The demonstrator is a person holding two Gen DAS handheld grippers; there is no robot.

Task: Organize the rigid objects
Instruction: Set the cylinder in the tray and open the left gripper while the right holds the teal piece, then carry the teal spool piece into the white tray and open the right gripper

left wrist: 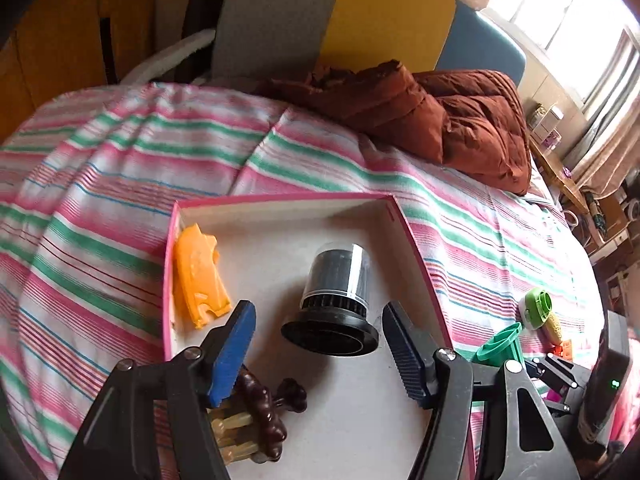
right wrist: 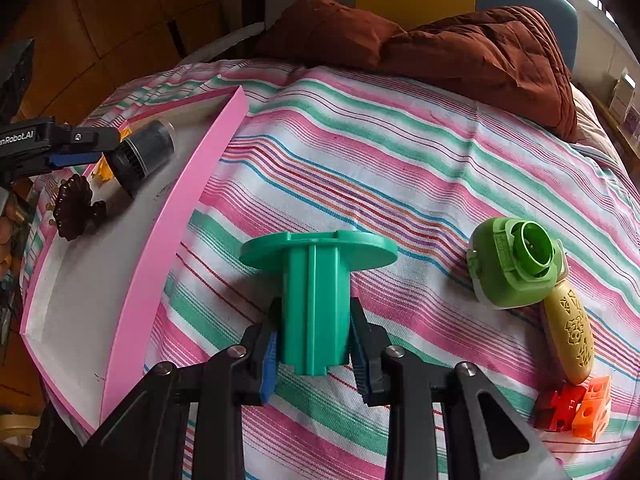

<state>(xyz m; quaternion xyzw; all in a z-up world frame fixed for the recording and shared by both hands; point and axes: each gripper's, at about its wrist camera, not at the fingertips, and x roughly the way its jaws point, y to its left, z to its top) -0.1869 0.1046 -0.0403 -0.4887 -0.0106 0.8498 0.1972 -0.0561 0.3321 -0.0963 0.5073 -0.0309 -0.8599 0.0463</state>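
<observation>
A pink-rimmed white tray (left wrist: 280,199) (right wrist: 176,208) lies on the striped bed. In it lies a black ribbed filter with a clear cap (left wrist: 334,298) (right wrist: 140,156), on its side. My left gripper (left wrist: 320,350) stands open just before the filter's wide end, its blue pads (left wrist: 232,356) apart from it. An orange plastic piece (left wrist: 200,276) and a dark brown comb-like piece (left wrist: 260,412) (right wrist: 74,206) also rest in the tray. My right gripper (right wrist: 316,350) is shut on a teal flanged spool (right wrist: 316,292) (left wrist: 502,344), held over the bedspread right of the tray.
A green round gadget (right wrist: 514,266) (left wrist: 536,308) with a beige patterned handle (right wrist: 572,336) lies at the right. Red and orange blocks (right wrist: 576,406) sit near it. A rust-brown quilt (left wrist: 440,120) (right wrist: 460,52) is bunched at the bed's far end.
</observation>
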